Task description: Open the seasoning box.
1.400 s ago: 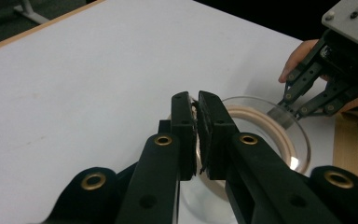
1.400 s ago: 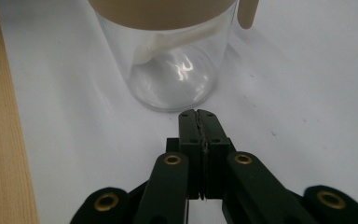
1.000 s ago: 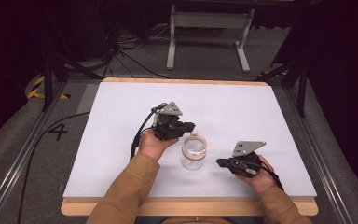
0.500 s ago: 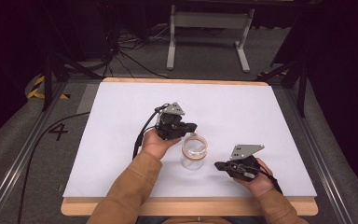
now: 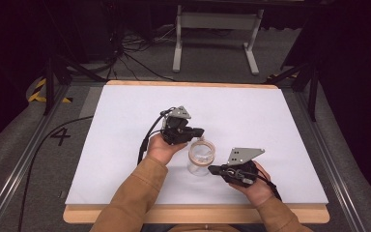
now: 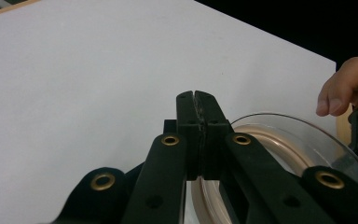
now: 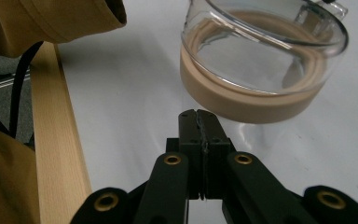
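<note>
A clear glass jar (image 5: 201, 157) with a tan band around its glass lid stands upright at the middle of the white table (image 5: 121, 145). My left gripper (image 5: 200, 130) hovers just behind and left of the jar. Its jaws have just closed the last bit and press together with nothing between them (image 6: 194, 95), right over the lid's rim (image 6: 279, 135). My right gripper (image 5: 211, 169) is shut and empty, just right of the jar and pointing at it. In the right gripper view its tips (image 7: 198, 114) sit a short way from the tan band (image 7: 242, 100).
The left gripper's black cable (image 5: 145, 140) trails over the table toward the person. The table's wooden front edge (image 5: 198, 213) runs close under both forearms. A metal stand (image 5: 212, 29) and floor cables lie beyond the far edge.
My right gripper has moved left and slightly up, closer to the jar. The left gripper has stayed in place, and the jar has not moved.
</note>
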